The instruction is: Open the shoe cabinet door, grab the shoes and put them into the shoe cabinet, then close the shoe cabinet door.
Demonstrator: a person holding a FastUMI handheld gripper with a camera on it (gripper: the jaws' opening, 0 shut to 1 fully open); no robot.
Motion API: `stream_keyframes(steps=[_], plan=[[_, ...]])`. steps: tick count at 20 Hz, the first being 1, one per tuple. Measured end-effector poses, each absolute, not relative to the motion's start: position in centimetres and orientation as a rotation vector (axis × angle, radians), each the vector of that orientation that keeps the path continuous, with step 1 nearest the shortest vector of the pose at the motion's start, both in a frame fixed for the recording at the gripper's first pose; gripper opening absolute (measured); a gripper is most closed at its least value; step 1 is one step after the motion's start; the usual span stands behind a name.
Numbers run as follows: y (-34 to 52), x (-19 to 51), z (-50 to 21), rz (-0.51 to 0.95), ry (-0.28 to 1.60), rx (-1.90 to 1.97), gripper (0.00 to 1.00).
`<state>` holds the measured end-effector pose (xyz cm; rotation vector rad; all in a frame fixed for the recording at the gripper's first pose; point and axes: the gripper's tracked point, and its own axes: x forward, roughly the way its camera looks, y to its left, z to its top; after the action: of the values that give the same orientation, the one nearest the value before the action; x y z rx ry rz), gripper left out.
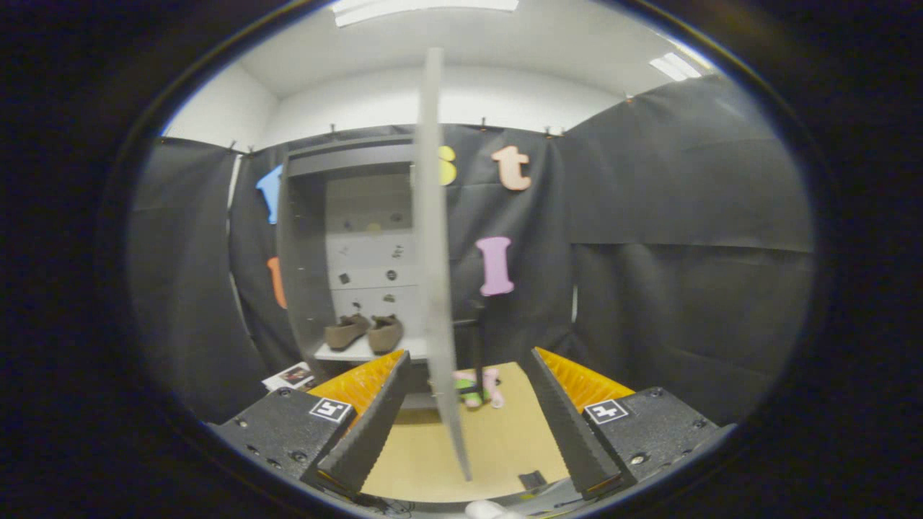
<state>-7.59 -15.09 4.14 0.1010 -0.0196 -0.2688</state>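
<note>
White walls and a white ceiling with 2 strip lights [425, 9] rise above black cloth hung on all sides of the booth. Below, a tan tabletop [497, 440] runs forward between the fingers toward the cloth.

At the back stands the grey shoe cabinet [299, 245], tall and open-fronted, its pale back panel crossed by shelf lines and dotted with small dark fittings. Its door [435, 267] is swung wide and seen edge-on, a thin pale slab that reaches from near the ceiling line down to a point between the fingers, close to the camera.

On the cabinet's lower shelf [353, 353] sits 1 pair of brown slip-on shoes [364, 331], side by side and touching or nearly so, heels toward the camera, left of the door's edge.

Beyond the door's lower end, on the tabletop, lies a small pink and green object [479, 389], too blurred to name. A printed sheet [292, 376] lies by the cabinet's foot, its print too small to read. A small dark piece [532, 479] rests on the tabletop near the right finger.

The gripper [469, 472] has its fingers spread wide apart, gripping nothing; the door's edge stands in the gap, whether touching either finger I cannot tell. Each finger's base carries 1 square black-and-white marker [330, 409].
</note>
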Motion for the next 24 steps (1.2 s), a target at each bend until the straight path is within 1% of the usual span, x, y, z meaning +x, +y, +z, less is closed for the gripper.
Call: stream_keyframes(steps=[2,4,7,11,12,18,24], plan=[[-17.7,-7.8,4.2,-0.291,-0.021,0.119,1.00],[-18.9,-6.4,4.1,-0.276,-0.024,0.133,1.00],[-19.3,-3.3,3.5,-0.202,-0.004,0.103,1.00],[-17.5,-0.1,3.2,-0.075,0.020,0.098,1.00],[-17.9,0.4,3.3,-0.078,0.019,0.087,1.00],[-16.6,1.6,3.9,0.010,0.015,0.033,0.98],[-12.6,1.3,3.6,0.095,0.029,0.059,0.98]])
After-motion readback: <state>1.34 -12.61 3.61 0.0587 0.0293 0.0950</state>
